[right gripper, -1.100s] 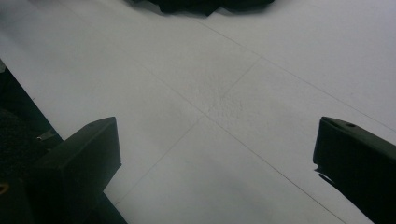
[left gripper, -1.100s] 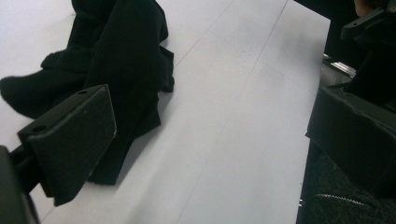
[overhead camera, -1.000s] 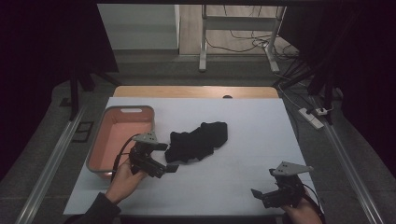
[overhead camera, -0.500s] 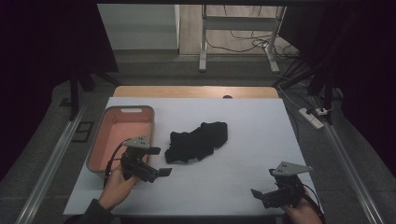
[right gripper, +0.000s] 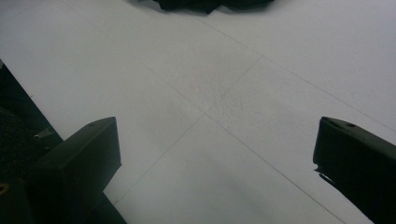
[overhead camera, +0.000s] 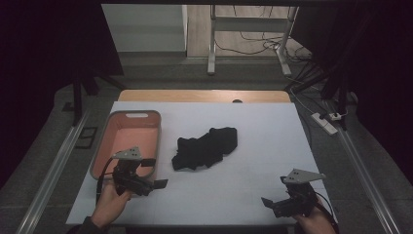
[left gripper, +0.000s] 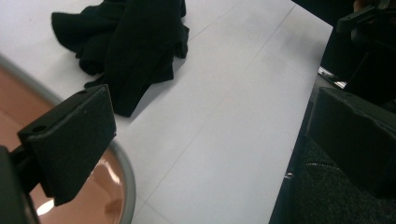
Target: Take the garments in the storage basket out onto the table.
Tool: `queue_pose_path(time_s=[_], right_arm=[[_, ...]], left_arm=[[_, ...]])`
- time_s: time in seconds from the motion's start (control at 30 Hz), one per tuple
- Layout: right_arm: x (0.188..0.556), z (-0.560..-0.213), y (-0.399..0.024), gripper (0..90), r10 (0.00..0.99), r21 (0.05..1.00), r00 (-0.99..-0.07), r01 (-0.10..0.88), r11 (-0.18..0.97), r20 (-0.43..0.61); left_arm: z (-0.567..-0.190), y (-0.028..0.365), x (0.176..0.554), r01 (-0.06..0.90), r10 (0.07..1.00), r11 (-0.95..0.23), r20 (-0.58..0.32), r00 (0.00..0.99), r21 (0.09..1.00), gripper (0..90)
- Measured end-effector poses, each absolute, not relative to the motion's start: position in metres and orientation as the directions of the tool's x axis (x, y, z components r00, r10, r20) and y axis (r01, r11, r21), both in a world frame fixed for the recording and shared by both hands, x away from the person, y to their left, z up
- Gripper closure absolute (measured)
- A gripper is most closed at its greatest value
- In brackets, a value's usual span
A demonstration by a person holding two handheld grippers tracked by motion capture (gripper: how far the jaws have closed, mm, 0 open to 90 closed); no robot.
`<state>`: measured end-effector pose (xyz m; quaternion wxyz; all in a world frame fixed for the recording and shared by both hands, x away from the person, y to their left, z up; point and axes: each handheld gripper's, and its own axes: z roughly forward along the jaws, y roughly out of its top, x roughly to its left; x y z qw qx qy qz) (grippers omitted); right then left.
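Showing two tools (overhead camera: pixel 155 174) (overhead camera: pixel 267 204), one cloth (overhead camera: pixel 205 147), one basin (overhead camera: pixel 127 137)

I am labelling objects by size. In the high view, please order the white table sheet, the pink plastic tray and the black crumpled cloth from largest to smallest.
1. White table sheet, by far the largest.
2. Pink plastic tray, rounded rectangle with grey rim.
3. Black crumpled cloth, somewhat smaller than the tray; it lies equally far from the camera, so the ranking seems safe.

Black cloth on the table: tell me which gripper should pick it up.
Left. The left gripper sits open beside the pink tray, close to the black cloth. The right gripper waits at the near right corner, farther off.
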<state>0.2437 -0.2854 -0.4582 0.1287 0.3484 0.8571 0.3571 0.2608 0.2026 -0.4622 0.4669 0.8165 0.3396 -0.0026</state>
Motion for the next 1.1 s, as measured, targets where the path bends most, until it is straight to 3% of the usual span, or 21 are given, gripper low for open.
queue_pose_path(time_s=[1.1], right_arm=[[0.244, -0.459, -0.284, 0.6, 0.689, 0.692, -0.724, 0.508, 0.513, 0.021]], left_arm=[[-0.472, 0.271, 0.211, 0.629, 0.676, -0.212, -0.353, 0.647, 0.748, 0.8]])
